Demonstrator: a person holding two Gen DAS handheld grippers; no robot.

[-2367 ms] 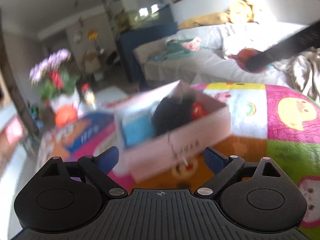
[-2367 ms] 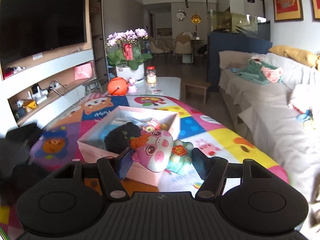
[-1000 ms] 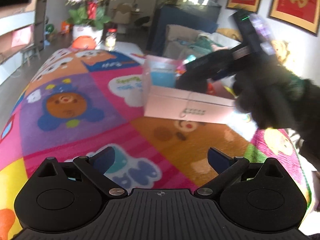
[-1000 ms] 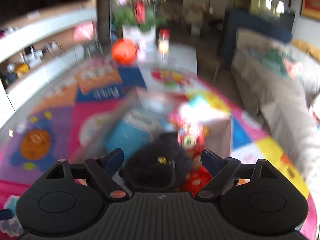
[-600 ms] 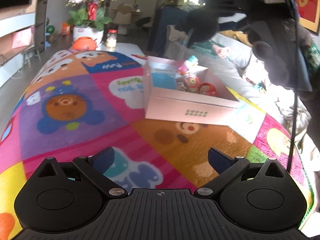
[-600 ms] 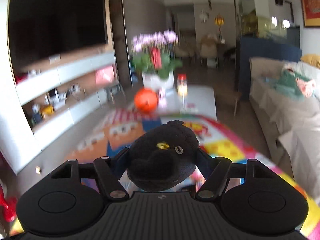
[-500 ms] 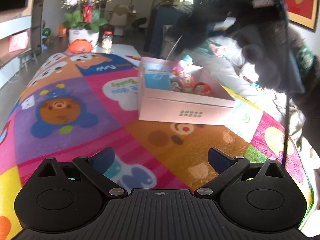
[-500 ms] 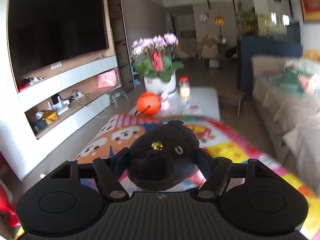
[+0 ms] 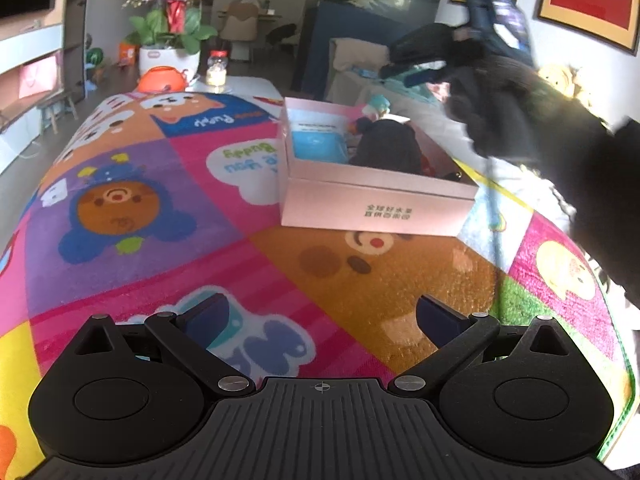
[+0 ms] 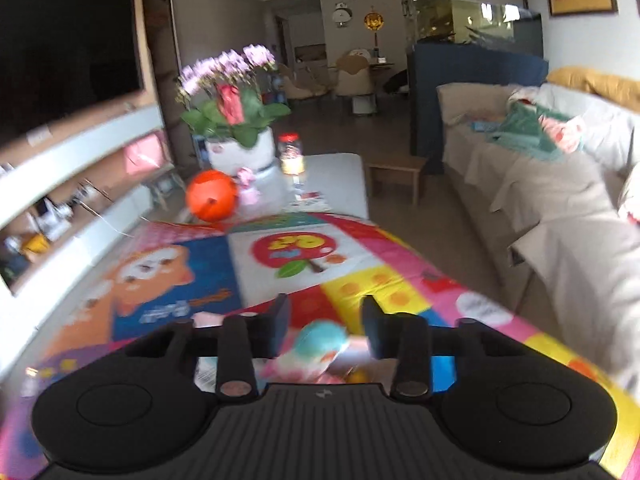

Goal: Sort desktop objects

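Observation:
A pink cardboard box [image 9: 376, 208] stands on the cartoon mat [image 9: 120, 208]. A black plush toy [image 9: 386, 148] lies inside it beside a blue pack [image 9: 316, 136] and a teal-topped toy [image 9: 378, 102]. My right gripper [image 9: 400, 70], held by a black-gloved hand [image 9: 500, 120], hovers above the box's far side. In its own blurred view my right gripper [image 10: 324, 320] has its jaws closing to a narrow gap with nothing between them, above the teal and pink toy [image 10: 320, 340]. My left gripper [image 9: 322, 316] is open and empty, low over the mat, short of the box.
At the table's far end are a white pot of purple flowers [image 9: 172, 32], an orange round container [image 9: 162, 78] and a glass jar [image 9: 218, 68]. A covered sofa [image 10: 560, 184] runs along the right. A TV wall with shelves [image 10: 60, 152] is on the left.
Half a second ago my right gripper held the black plush up in the air. Now the plush lies in the box and the fingers have let go and drawn close together.

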